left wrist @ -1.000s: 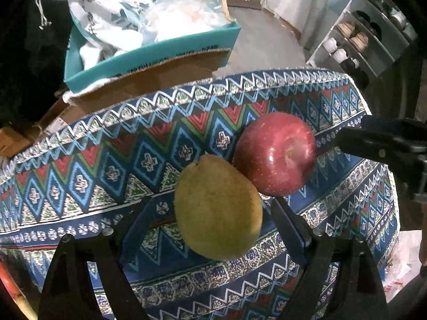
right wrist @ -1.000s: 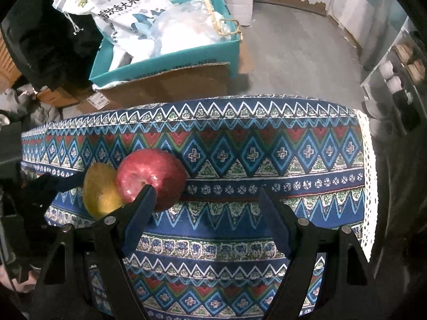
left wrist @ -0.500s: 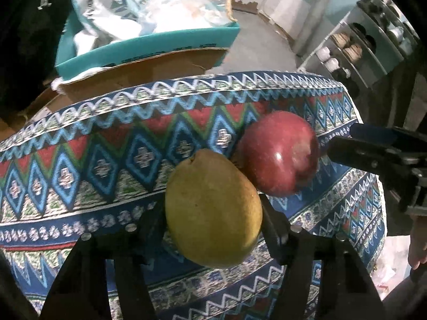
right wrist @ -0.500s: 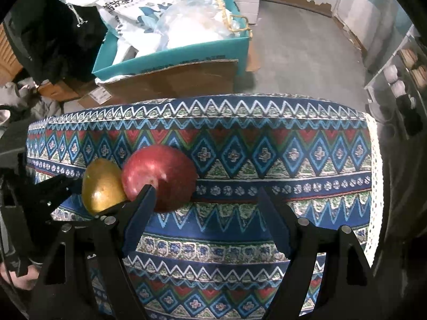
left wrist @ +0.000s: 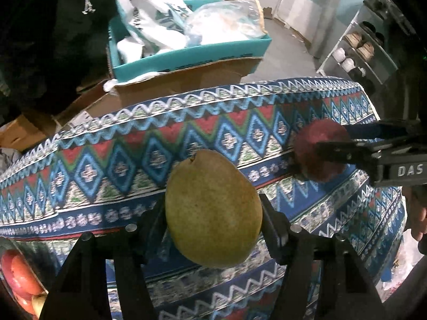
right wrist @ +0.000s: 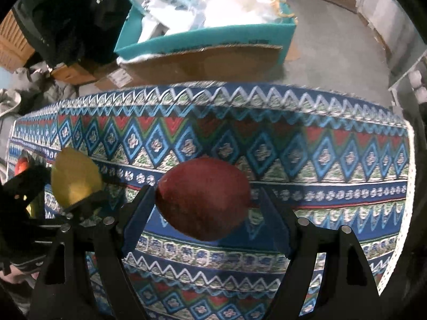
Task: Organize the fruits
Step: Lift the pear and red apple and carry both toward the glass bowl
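Left wrist view: the left gripper (left wrist: 213,221) holds a pear (left wrist: 213,210), its fingers pressed against the fruit's two sides and the stem end pointing away from the camera. The pear is over the patterned cloth (left wrist: 133,160) that covers the table. To the right of the pear, the apple (left wrist: 320,150) sits on the cloth between the fingers of the right gripper (left wrist: 344,144), which reaches in from the right edge. Left of the pear, at the bottom corner of the view, red and yellow fruit (left wrist: 18,285) shows only in part. Beyond the cloth's far edge stand a teal box (left wrist: 192,56) holding white bags and a brown carton (left wrist: 186,82) in front of it.

Right wrist view: the right gripper (right wrist: 205,202) has its fingers spread to either side of the apple (right wrist: 204,197), close by the skin; blur makes it hard to say whether the pads touch, and no firm grip shows. The pear (right wrist: 76,177) is left of the apple, apart from it, in the left gripper (right wrist: 80,200). Cloth (right wrist: 320,154) stretches away to the right of the apple.
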Demonstrator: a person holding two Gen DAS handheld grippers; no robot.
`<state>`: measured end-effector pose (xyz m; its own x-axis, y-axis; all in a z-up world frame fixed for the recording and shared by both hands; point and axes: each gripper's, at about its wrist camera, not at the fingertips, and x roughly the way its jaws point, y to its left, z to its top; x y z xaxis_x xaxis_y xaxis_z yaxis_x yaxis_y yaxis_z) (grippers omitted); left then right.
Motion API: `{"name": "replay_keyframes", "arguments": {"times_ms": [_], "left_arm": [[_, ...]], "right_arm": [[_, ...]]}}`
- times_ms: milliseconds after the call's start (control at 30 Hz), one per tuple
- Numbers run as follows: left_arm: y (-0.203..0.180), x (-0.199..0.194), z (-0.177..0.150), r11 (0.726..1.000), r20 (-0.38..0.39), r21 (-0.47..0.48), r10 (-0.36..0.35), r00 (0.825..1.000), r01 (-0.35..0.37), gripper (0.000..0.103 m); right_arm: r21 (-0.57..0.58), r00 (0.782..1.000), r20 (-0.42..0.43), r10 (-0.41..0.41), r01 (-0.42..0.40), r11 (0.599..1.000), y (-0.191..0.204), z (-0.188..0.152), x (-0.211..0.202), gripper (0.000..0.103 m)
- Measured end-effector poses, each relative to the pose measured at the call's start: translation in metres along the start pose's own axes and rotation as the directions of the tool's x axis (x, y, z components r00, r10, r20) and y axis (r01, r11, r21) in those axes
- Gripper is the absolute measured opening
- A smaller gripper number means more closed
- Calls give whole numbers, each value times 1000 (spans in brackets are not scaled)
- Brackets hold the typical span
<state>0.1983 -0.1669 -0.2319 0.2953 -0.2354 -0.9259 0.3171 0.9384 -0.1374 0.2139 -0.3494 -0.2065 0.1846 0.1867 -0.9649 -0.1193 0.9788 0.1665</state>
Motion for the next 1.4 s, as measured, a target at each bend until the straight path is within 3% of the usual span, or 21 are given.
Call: {"name": "replay_keyframes", "arguments": {"times_ms": [233, 467, 800, 900, 1167, 1400], "left_arm": [[17, -6, -7, 1000, 0, -29, 10, 1000, -10, 65], [25, -11, -17, 999, -6, -34, 18, 1000, -18, 65], [17, -16, -27, 1000, -2, -8, 22, 1000, -22, 65], [14, -18, -29, 1000, 1, -5, 24, 1000, -24, 65], [12, -29, -37, 999, 24, 7, 48, 999, -48, 65], [15, -43, -40, 998, 43, -4, 55, 998, -55, 65]], "right_arm": [[-25, 998, -60, -12, 11, 1000, 19, -7, 21, 79], [-59, 985, -142, -93, 86, 995, 23, -28, 45, 78], [-33, 978, -188, -88, 83, 996, 13, -60, 47, 74], [-20, 982, -179, -62, 59, 998, 7, -71, 40, 63], [-11, 994, -82, -67, 66, 998, -13, -62, 0, 60], [-12, 995, -66, -72, 72, 997, -26, -61, -14, 60]]}}
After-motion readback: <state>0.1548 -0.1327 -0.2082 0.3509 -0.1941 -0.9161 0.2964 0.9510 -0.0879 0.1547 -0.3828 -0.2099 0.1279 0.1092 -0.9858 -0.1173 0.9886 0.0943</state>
